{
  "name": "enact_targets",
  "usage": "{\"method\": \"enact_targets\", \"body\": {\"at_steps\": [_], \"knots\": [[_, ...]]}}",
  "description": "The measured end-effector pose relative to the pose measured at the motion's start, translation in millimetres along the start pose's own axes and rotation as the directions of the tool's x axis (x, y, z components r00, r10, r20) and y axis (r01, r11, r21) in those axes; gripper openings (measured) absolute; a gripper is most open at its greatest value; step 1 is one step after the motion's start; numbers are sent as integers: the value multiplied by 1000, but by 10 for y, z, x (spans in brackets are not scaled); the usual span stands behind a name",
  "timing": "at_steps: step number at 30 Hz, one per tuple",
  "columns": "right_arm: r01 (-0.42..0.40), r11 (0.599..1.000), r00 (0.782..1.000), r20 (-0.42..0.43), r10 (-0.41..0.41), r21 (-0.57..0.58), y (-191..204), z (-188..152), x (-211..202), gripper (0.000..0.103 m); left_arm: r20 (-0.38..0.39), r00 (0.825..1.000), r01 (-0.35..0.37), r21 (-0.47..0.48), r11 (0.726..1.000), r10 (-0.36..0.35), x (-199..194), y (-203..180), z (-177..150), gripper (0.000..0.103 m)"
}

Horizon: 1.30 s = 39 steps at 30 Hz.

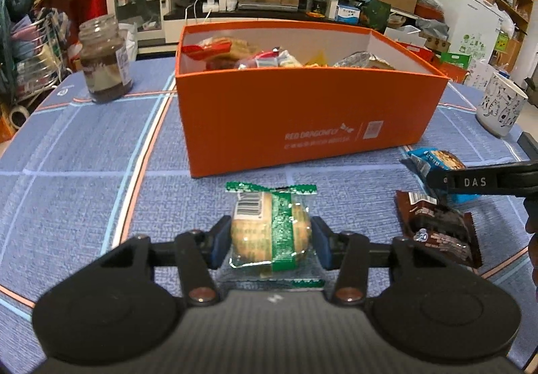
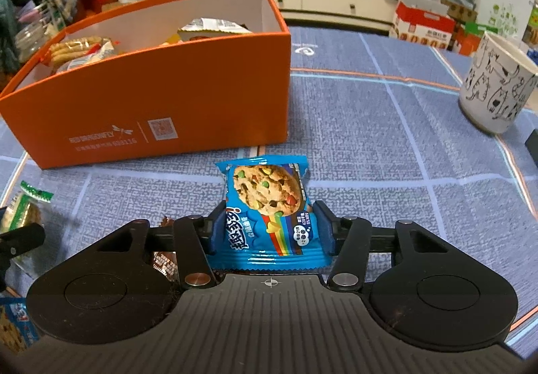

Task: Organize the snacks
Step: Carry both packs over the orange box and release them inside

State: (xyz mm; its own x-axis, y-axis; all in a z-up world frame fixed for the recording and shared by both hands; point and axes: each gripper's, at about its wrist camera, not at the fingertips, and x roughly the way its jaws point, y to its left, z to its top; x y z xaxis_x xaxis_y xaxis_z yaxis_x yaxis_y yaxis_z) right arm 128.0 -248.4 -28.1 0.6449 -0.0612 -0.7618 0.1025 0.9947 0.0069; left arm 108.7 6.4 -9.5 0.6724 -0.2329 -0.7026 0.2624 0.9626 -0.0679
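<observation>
Both jaws clamped on snack packs, orange box ahead.
L gripper (image 1: 270, 239) jaws grip green-wrapped biscuit pack (image 1: 270, 232) low over the bench (image 1: 84, 155); R gripper (image 2: 270, 229) jaws grip blue cookie pack (image 2: 269, 206). Brown pack (image 1: 437, 229) at 3 o'clock of L gripper. Orange box (image 1: 302, 111) w/ snacks at 12; cat mug (image 2: 494, 88) at 2.

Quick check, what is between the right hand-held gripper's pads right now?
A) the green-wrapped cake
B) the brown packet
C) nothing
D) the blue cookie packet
D: in the right wrist view, the right hand-held gripper has its pads pressed on both sides of the blue cookie packet, in front of the orange box.
</observation>
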Motion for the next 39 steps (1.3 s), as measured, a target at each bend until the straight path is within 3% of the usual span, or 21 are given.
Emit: {"method": "enact_targets", "body": {"at_steps": [26, 39], "knots": [[-43, 998, 992, 120, 48, -43, 67, 31, -737, 40, 33, 996, -82, 27, 996, 81, -193, 27, 92, 48], [-106, 993, 966, 230, 114, -47, 205, 237, -1155, 40, 186, 982, -28, -30, 999, 33, -789, 148, 414, 48]]}}
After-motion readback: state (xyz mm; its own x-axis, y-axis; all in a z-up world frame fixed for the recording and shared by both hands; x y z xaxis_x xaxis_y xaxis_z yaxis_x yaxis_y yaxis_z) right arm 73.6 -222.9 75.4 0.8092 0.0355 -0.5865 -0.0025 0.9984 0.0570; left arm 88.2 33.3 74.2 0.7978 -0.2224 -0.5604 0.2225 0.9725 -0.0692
